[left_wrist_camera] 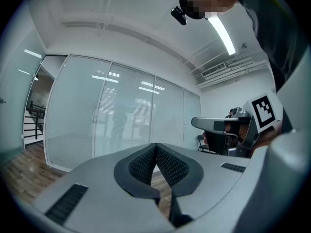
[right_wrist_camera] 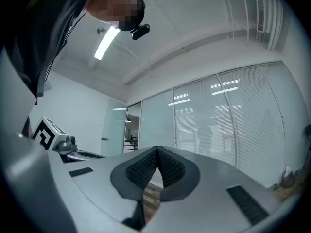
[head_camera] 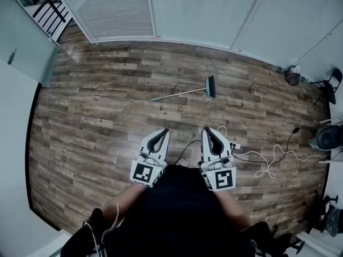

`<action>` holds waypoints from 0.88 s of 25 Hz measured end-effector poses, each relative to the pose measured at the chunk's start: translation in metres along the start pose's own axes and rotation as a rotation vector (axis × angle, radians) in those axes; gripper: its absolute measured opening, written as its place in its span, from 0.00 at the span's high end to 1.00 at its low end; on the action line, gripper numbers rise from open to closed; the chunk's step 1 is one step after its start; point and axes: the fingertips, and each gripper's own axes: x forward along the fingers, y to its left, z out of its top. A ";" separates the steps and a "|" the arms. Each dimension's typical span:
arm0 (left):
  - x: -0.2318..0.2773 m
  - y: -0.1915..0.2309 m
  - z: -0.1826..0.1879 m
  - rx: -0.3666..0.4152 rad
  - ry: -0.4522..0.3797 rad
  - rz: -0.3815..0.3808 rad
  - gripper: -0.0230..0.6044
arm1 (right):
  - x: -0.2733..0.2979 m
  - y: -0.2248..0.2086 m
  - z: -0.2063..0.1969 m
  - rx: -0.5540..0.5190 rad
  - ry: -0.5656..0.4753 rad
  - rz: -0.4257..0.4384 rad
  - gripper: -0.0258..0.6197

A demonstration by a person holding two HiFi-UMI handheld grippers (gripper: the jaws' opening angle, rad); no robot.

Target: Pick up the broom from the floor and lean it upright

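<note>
A broom (head_camera: 188,91) with a pale handle and a teal, dark-bristled head lies flat on the wooden floor, head to the right, well ahead of both grippers. My left gripper (head_camera: 164,130) and right gripper (head_camera: 206,128) are held level side by side in front of the person's body, apart from the broom. Both are shut with nothing between the jaws: in the left gripper view the left gripper's tips (left_wrist_camera: 156,145) meet, and the right gripper's tips (right_wrist_camera: 157,149) meet in the right gripper view. Neither gripper view shows the broom.
A glass wall with blinds (head_camera: 203,9) runs along the far side. White and black cables (head_camera: 268,159) trail on the floor at right, near a round grey device (head_camera: 328,137) and a dark chair (head_camera: 329,84). A stair railing (head_camera: 49,9) stands at far left.
</note>
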 end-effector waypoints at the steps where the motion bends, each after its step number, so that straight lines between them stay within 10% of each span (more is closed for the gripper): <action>1: 0.003 -0.004 0.000 -0.001 -0.001 -0.004 0.93 | -0.003 -0.002 0.001 -0.005 -0.006 0.004 0.93; 22: 0.035 0.012 -0.017 -0.081 0.022 0.023 0.93 | -0.026 -0.068 -0.019 0.143 -0.050 -0.086 0.93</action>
